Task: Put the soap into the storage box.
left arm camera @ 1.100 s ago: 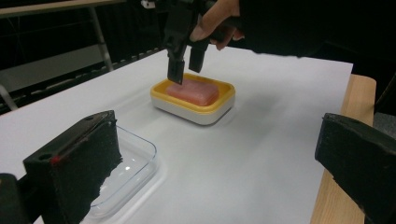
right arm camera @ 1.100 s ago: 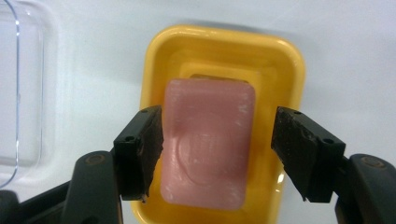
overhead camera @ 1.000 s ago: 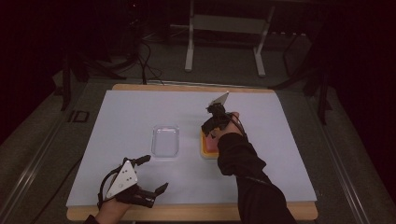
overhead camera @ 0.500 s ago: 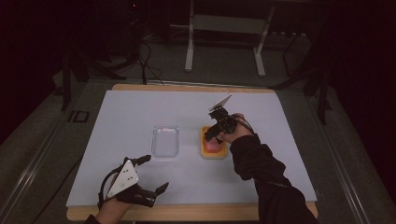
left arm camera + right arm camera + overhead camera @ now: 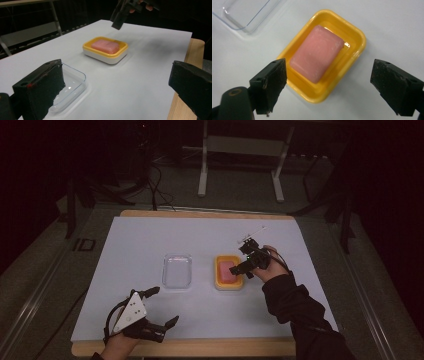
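The pink rectangular soap bar (image 5: 317,53) lies flat in its yellow-rimmed white plastic dish (image 5: 355,37), its long axis running with the dish's. The right gripper (image 5: 329,86) hovers above it, jaws spread wide, the bar between and beyond them. A clear shallow plastic tray (image 5: 177,271) sits just beside the dish. The left gripper (image 5: 162,307) rests near the white table's (image 5: 150,235) front edge, jaws wide, holding nothing. Bare table all round.

white table cover (image 5: 150,240) | wooden table edge (image 5: 200,213) | metal stand legs (image 5: 240,170) behind
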Available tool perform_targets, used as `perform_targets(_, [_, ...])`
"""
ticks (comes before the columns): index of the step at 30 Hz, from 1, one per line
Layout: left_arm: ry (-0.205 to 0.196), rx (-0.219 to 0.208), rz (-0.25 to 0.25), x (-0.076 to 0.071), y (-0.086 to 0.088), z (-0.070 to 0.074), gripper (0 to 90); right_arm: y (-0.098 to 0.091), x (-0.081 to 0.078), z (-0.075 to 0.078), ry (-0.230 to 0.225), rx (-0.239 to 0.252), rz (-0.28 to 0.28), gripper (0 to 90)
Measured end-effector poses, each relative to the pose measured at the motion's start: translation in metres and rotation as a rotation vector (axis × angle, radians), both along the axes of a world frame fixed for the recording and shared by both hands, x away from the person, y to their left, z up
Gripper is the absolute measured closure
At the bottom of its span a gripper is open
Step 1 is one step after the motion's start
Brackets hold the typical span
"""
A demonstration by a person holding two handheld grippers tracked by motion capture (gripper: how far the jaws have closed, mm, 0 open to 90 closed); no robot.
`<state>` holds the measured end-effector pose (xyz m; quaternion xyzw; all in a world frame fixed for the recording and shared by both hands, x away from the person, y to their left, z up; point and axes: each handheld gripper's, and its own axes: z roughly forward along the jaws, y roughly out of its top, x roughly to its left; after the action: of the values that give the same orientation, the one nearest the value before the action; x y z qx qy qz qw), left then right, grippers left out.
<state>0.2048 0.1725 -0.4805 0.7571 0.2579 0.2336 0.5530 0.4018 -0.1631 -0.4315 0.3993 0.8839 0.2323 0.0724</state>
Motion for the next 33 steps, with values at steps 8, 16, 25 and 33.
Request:
perform_targets(8, [0.005, 0.006, 0.009, 0.0, 0.001, -0.001, 0.3, -0.024, -0.012, -0.002, -0.028, 0.044, 0.031, 13.4])
perform_targets(16, [0.007, 0.005, 0.015, 0.0, 0.002, -0.001, 0.3, -0.052, -0.028, -0.011, -0.034, 0.067, 0.031, 13.4])
perform_targets(25, [0.008, 0.007, 0.017, 0.0, 0.001, -0.002, 0.3, -0.082, -0.047, -0.022, -0.077, 0.099, -0.008, 14.9])
perform_targets(33, [0.01, 0.012, 0.021, 0.0, 0.001, -0.002, 0.3, -0.101, -0.063, -0.035, -0.097, 0.09, -0.04, 14.1])
